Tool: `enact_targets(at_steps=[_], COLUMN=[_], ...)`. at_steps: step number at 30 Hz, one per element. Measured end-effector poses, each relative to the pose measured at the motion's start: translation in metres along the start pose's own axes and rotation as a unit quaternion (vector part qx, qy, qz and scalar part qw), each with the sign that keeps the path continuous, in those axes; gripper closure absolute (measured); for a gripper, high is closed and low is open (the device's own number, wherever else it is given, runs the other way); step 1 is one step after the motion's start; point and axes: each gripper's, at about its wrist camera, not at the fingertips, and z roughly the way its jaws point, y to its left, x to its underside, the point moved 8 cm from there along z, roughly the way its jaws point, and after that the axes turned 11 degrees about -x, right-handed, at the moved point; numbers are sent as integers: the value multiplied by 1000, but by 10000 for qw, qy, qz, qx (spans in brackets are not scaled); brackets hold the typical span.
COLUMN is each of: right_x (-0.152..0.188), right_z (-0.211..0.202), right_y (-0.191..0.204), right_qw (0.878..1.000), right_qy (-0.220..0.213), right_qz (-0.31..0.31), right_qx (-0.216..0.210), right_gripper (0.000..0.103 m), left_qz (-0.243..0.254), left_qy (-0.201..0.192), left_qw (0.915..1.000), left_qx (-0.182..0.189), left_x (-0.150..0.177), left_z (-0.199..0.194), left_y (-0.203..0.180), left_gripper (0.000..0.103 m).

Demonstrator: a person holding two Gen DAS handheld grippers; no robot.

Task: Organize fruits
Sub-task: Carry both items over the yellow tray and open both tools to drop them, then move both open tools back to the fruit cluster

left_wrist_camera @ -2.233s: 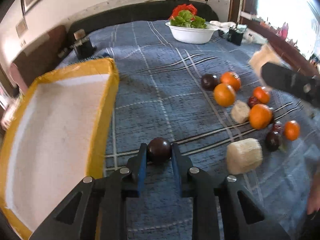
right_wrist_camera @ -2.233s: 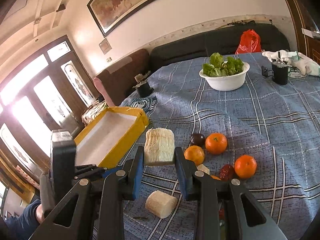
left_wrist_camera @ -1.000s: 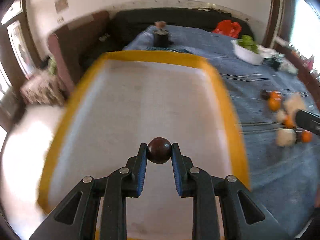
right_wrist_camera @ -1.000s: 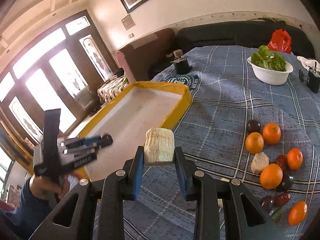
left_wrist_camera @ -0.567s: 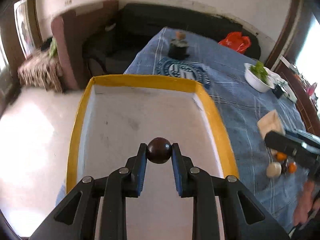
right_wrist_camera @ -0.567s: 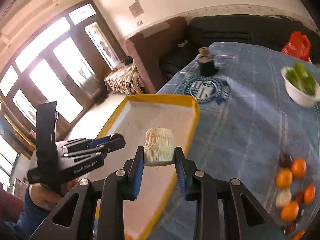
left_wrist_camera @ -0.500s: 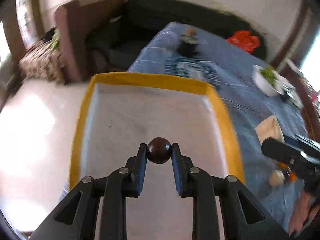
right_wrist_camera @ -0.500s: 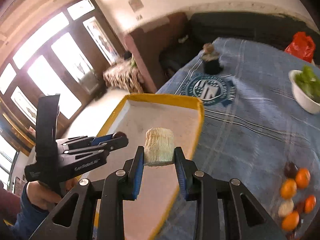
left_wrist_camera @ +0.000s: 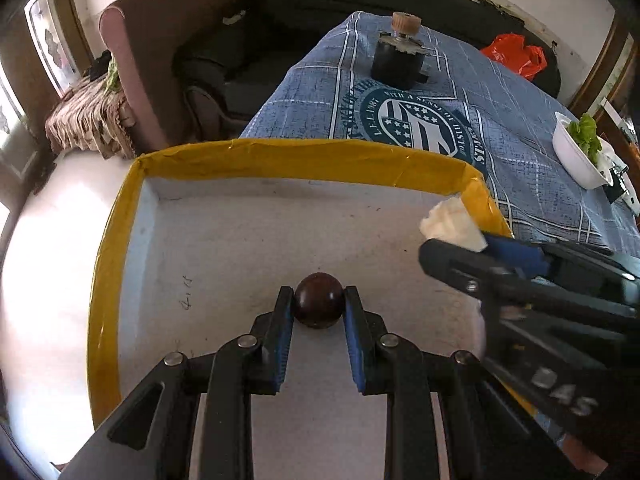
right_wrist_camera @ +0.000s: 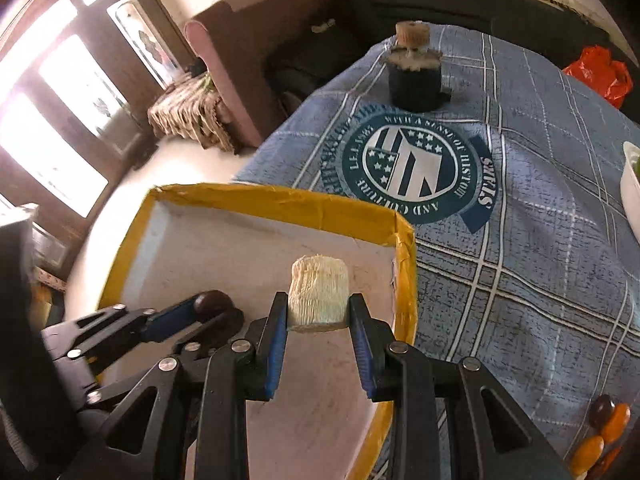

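Observation:
My left gripper (left_wrist_camera: 319, 307) is shut on a dark round fruit (left_wrist_camera: 319, 305) and hangs over the white floor of the yellow-rimmed tray (left_wrist_camera: 304, 162). My right gripper (right_wrist_camera: 319, 307) is shut on a pale ribbed cylinder-shaped piece (right_wrist_camera: 319, 293), also over the tray (right_wrist_camera: 288, 204), near its right wall. In the left wrist view the right gripper (left_wrist_camera: 460, 240) comes in from the right with that pale piece (left_wrist_camera: 452, 222). In the right wrist view the left gripper (right_wrist_camera: 208, 306) shows at lower left with the dark fruit (right_wrist_camera: 210, 301). Orange and dark fruits (right_wrist_camera: 604, 428) lie at the far lower right.
The tray sits at the table's corner on a blue checked cloth (right_wrist_camera: 520, 220) with a round emblem. A dark jar with a cork lid (right_wrist_camera: 414, 72) stands behind it. A white bowl of greens (left_wrist_camera: 580, 152) and a red bag (left_wrist_camera: 514, 54) are farther right. An armchair (left_wrist_camera: 152, 48) stands beyond the edge.
Both grippers have moved over the tray, each still holding its item. The right gripper has come in close beside the left one, and the loose fruits have slid to the edge of view.

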Motion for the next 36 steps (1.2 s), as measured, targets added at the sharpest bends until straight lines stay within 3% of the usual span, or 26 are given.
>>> enact_targets(at_steps=[3, 7, 9, 14, 19, 24, 27, 30, 33, 36], right_x=[1, 1, 2, 3, 3, 3, 9, 23, 46, 70], right_z=[7, 10, 12, 13, 5, -21, -48, -79, -107, -130], right_y=[-3, 2, 4, 11, 12, 12, 11, 6, 1, -7], right_qw=[10000, 9998, 9996, 9993, 9992, 9987, 9971, 9943, 9923, 9901], right_qy=[28, 7, 23, 28, -72, -380, -678, -996, -1169, -1340], right_qz=[-11, -162, -237, -365, -386, -327, -282, -388, -280, -299], right_qx=[35, 122, 161, 100, 77, -118, -196, 19, -294, -302], right_gripper=[69, 69, 67, 50, 38, 37, 33, 28, 28, 28], left_qz=[49, 127, 192, 191, 69, -33, -57, -78, -87, -105], left_qy=[-101, -208, -249, -251, -238, -310, -483, -659, -974, -1358], left_qw=[9999, 9996, 9994, 9994, 9995, 9992, 9984, 9975, 9951, 9907], left_qx=[-3, 140, 144, 119, 202, 236, 288, 227, 171, 53], left_x=[0, -1, -1, 0, 1, 4, 9, 13, 20, 28], left_z=[1, 0, 1, 2, 0, -11, -27, -42, -67, -95], left_y=[1, -5, -7, -7, -2, 5, 6, 6, 4, -4], left_gripper=[77, 57, 52, 38, 37, 37, 36, 34, 33, 28])
